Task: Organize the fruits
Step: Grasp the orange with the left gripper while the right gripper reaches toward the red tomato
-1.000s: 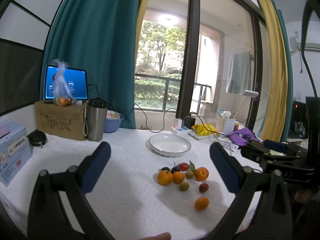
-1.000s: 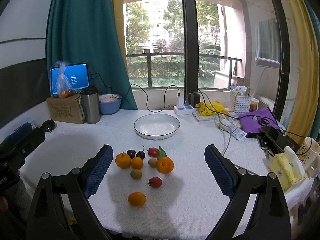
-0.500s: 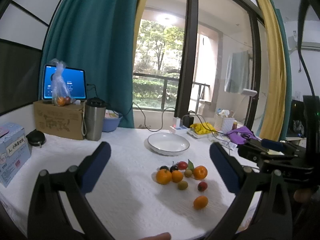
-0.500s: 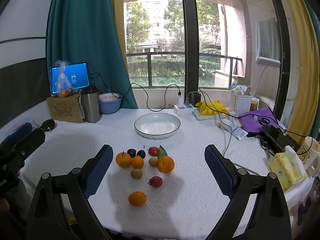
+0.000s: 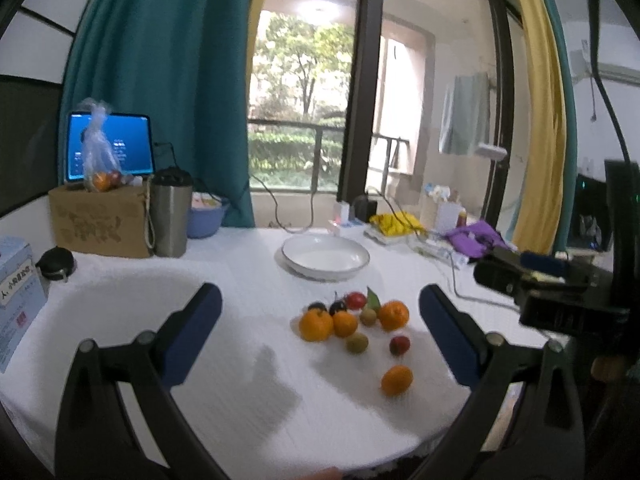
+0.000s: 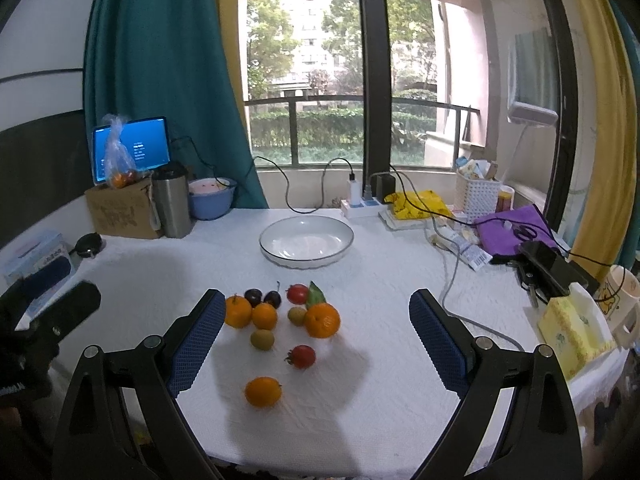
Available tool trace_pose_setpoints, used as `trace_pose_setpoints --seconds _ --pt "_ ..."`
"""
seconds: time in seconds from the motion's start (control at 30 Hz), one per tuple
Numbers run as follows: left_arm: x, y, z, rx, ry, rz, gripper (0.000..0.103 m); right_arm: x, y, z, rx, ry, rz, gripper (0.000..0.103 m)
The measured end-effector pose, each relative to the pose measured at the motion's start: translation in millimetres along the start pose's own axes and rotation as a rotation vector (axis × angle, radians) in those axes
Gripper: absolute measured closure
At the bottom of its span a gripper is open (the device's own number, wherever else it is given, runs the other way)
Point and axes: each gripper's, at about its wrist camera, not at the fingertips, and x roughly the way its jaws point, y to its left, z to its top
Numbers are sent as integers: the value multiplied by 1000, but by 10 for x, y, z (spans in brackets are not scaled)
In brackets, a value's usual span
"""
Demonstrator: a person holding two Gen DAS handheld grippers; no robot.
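Fruits [image 6: 280, 320] lie in a small bunch on the white surface [image 6: 380, 380], just in front of the plate [image 6: 307, 242]. We hold both tools, left [image 5: 320, 338] and right [image 6: 318, 336], spread wide above them, grasping nothing.

A steel tumbler [image 6: 172, 204] stands between a cardboard box [image 6: 120, 212] and a blue basin [image 6: 211, 200].

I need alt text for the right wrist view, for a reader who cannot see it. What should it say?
An open right tool hovers over loose fruit on a white tablecloth: four oranges, two red tomatoes, small green and dark fruits. Behind them stands an empty white plate, with a window beyond.
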Motion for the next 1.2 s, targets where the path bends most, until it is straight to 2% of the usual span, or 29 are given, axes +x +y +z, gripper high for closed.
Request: trace_pose_setpoints --seconds 0.17,0.33,0.53,0.6,0.63,0.7,0.83,0.9,0.93,1.0,1.1,1.17,1.2 --pt "233 -114 -118 18 89 -44 3 109 -170 -79 26 32 -24 8" --pt "577 -277 -288 54 217 -89 3 289 -365 -200 48 81 -39 8" --pt "960 -483 -536 80 344 -135 4 536 -534 -423 65 163 0 9" --pt "1073 -549 -593 100 380 -144 19 619 -562 -494 72 193 22 10" --pt "1121 -579 -621 105 396 -146 21 657 -574 -523 76 204 32 13" --pt "1218 -625 -676 115 432 -157 38 737 -602 -578 85 233 54 16" --pt "1307 -709 -746 148 480 -187 49 842 -594 -622 89 260 108 17" --pt "1362 -746 -785 157 522 -217 60 903 -572 -634 86 269 139 21" --pt "1388 -749 -816 158 548 -228 61 933 -551 -634 83 274 150 25" --pt "1392 -734 -833 153 560 -228 67 1003 -511 -649 81 291 159 28" --pt "1378 -668 -812 127 557 -231 67 1112 -440 -681 72 322 197 32" --pt "1367 -618 -789 118 548 -223 67 1182 -379 -692 62 345 222 43" --pt "1369 -592 -773 114 543 -221 67 1204 -351 -690 55 352 230 45"
